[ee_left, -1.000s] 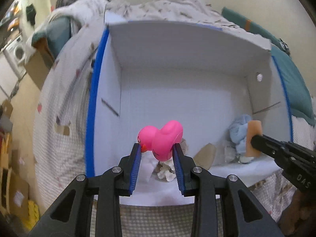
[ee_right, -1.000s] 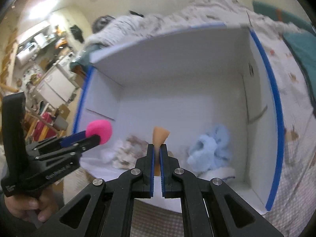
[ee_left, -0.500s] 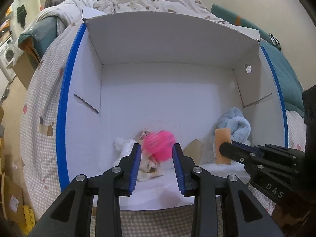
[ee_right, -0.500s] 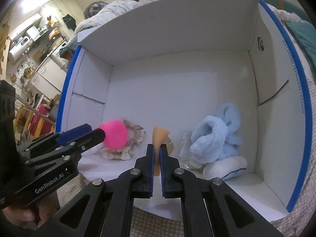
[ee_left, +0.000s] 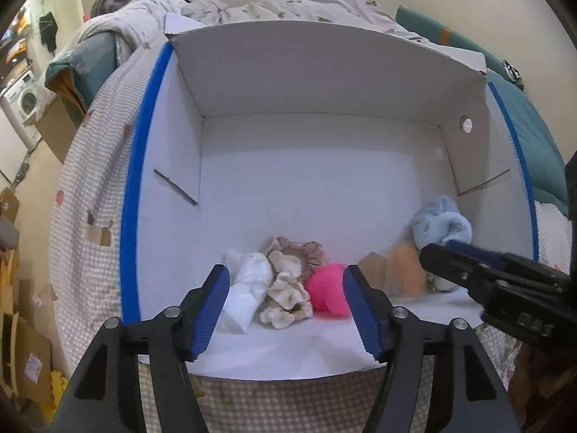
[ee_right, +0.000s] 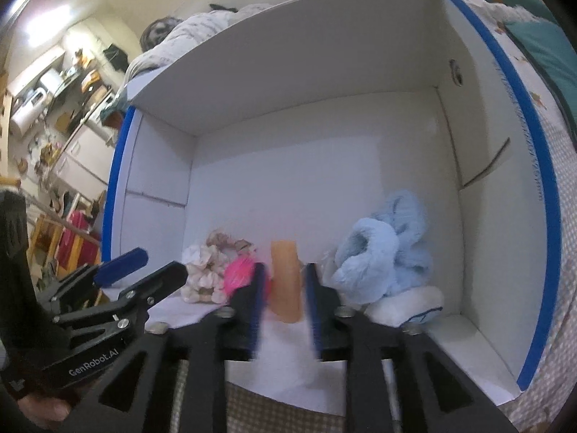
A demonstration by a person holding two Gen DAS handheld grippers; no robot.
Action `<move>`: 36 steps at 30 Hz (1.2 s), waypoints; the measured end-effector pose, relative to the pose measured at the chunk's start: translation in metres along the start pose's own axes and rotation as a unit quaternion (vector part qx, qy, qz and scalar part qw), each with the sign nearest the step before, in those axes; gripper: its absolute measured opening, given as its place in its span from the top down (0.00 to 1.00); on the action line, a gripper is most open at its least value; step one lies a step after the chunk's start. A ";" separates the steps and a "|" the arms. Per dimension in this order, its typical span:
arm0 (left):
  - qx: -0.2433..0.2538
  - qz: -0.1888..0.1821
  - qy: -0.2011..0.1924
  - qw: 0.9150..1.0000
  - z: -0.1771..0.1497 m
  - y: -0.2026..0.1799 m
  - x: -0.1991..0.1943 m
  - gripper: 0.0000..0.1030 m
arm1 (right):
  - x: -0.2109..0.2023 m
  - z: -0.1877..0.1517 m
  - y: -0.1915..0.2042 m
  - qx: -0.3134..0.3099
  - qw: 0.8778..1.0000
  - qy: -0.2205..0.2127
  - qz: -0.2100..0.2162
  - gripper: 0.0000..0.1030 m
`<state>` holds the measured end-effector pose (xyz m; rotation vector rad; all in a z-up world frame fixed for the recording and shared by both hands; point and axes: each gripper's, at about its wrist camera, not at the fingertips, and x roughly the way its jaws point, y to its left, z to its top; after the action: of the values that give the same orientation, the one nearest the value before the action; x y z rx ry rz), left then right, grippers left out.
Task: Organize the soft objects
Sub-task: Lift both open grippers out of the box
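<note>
The large white cardboard box with blue-taped edges (ee_left: 324,180) lies on its side on the bed with the checked cover (ee_left: 90,195), its open mouth facing me. Along its lower wall sits a row of soft things. At the left lies a white folded cloth (ee_left: 249,288), touching a cream ruffled fabric bundle (ee_left: 286,299) with a pinkish scrunchie-like frill (ee_left: 310,252) behind it. Just beside that bundle, on its right, lies the bright pink rubber duck toy (ee_left: 330,290). Further right stand a tan cardboard-coloured piece (ee_left: 373,269) and an orange sponge-like block (ee_right: 286,281), upright. At the right end a pale blue fluffy plush (ee_right: 382,252) rests on a white slipper-like pad with dark trim (ee_right: 407,305).

My left hand-held gripper (ee_left: 285,310) has its blue-padded fingers (ee_left: 211,310) spread wide and holds nothing. The pink duck lies inside the box just ahead of it, close to the inner side of the right finger; whether it touches that finger I cannot tell.

My right hand-held gripper (ee_right: 285,310) also has its fingers apart, blurred in the right wrist view. The orange block stands between them on the box wall, with a gap on each side, so it is not clamped.
</note>
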<state>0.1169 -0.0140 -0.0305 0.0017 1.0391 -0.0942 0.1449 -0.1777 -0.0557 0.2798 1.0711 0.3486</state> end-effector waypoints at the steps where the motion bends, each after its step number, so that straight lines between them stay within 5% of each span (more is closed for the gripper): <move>1: -0.001 -0.005 0.000 1.000 0.000 0.000 -0.001 0.40 | -0.002 0.000 -0.001 0.004 1.000 -0.006 0.002 0.24; 6: -0.013 0.015 -0.013 1.000 0.001 0.004 -0.008 0.40 | -0.020 0.004 0.005 -0.011 0.999 -0.050 0.001 0.21; 9: -0.026 0.030 -0.050 0.998 0.004 0.009 -0.024 0.39 | -0.028 0.006 0.009 -0.018 0.997 -0.073 -0.014 0.00; 13: -0.054 0.041 -0.071 0.995 0.006 0.019 -0.036 0.14 | -0.036 0.007 0.014 -0.028 0.995 -0.092 -0.030 0.00; 18: -0.065 0.040 -0.099 0.992 0.002 0.028 -0.063 0.03 | -0.061 0.003 0.028 -0.055 0.988 -0.129 -0.060 0.00; 22: -0.059 0.045 -0.132 0.988 -0.005 0.031 -0.096 0.01 | -0.088 -0.002 0.036 -0.057 0.985 -0.149 -0.064 0.00; 36: -0.040 0.032 -0.150 0.987 -0.067 0.025 -0.152 0.01 | -0.152 -0.062 0.042 -0.065 0.976 -0.185 -0.095 0.00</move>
<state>-0.0150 0.0255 0.0655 -0.0505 0.7414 0.0061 0.0179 -0.1982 0.0551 0.1156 0.6976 0.1836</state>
